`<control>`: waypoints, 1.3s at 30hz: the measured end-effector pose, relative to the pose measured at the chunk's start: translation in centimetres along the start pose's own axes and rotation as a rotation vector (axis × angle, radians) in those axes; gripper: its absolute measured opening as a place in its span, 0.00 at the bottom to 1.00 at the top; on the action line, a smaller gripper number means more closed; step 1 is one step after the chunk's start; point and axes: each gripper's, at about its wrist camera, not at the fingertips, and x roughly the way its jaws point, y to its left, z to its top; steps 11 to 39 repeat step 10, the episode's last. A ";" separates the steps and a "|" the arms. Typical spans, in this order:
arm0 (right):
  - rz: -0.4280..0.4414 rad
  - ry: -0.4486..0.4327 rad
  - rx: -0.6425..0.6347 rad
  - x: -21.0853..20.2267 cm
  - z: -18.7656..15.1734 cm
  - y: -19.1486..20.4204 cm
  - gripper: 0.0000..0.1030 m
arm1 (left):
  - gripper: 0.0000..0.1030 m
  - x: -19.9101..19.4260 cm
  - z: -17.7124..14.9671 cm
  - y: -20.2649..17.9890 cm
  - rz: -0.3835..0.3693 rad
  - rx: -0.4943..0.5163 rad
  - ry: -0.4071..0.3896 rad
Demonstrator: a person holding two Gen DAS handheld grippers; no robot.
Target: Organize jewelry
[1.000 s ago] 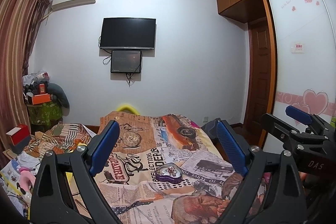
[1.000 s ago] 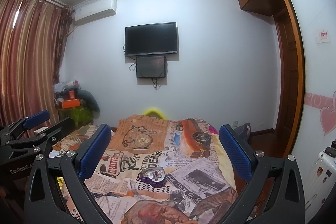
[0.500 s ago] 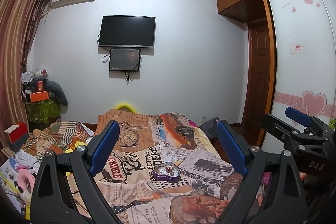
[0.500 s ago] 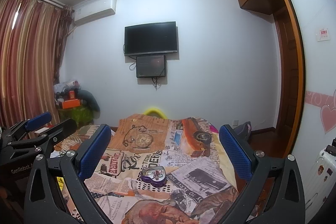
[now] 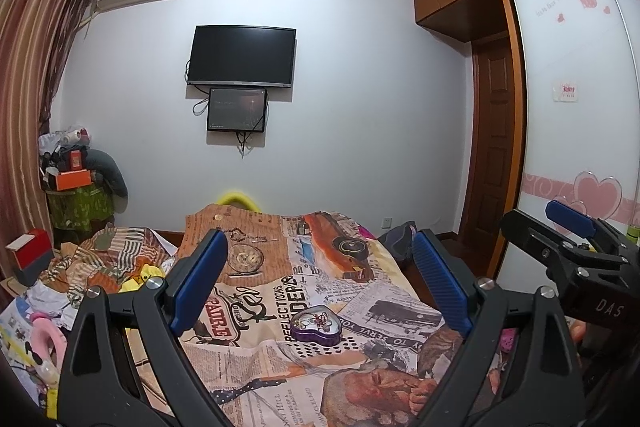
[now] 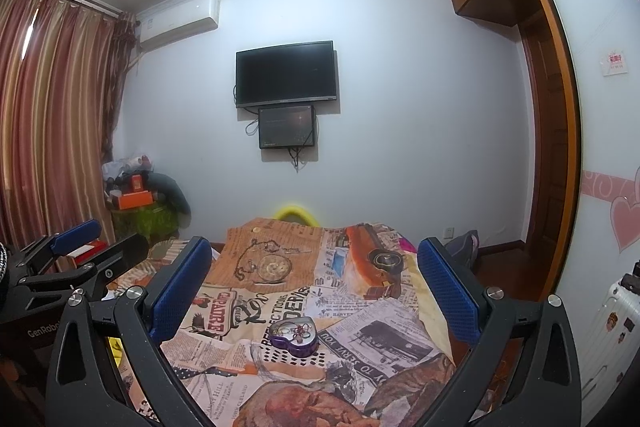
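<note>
A purple heart-shaped jewelry box (image 5: pixel 316 325) with a clear lid and trinkets inside lies on the newspaper-print bedspread (image 5: pixel 280 267); it also shows in the right wrist view (image 6: pixel 295 337). My left gripper (image 5: pixel 320 271) is open and empty, held above the bed short of the box. My right gripper (image 6: pixel 314 279) is open and empty, also short of the box. The right gripper shows at the right edge of the left wrist view (image 5: pixel 568 239), and the left gripper at the left edge of the right wrist view (image 6: pixel 76 259).
Cluttered clothes and toys (image 5: pixel 60 291) lie left of the bed. A green bin with boxes (image 5: pixel 76 203) stands by the curtain. A TV (image 5: pixel 242 57) hangs on the far wall. A wardrobe (image 5: pixel 580 107) and door are on the right; a white suitcase (image 6: pixel 612 323) stands by it.
Both views have tilted slightly upward and the box has shifted a little in view. Both grippers stay open and empty.
</note>
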 end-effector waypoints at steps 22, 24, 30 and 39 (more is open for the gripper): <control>-0.005 0.010 -0.005 0.4 -0.2 0.3 0.99 | 0.91 0.6 -0.3 0.7 -0.017 -0.014 0.018; -0.005 0.010 -0.005 0.4 -0.2 0.3 0.99 | 0.91 0.6 -0.3 0.7 -0.017 -0.014 0.018; -0.005 0.010 -0.005 0.4 -0.2 0.3 0.99 | 0.91 0.6 -0.3 0.7 -0.017 -0.014 0.018; -0.005 0.010 -0.005 0.4 -0.2 0.3 0.99 | 0.91 0.6 -0.3 0.7 -0.017 -0.014 0.018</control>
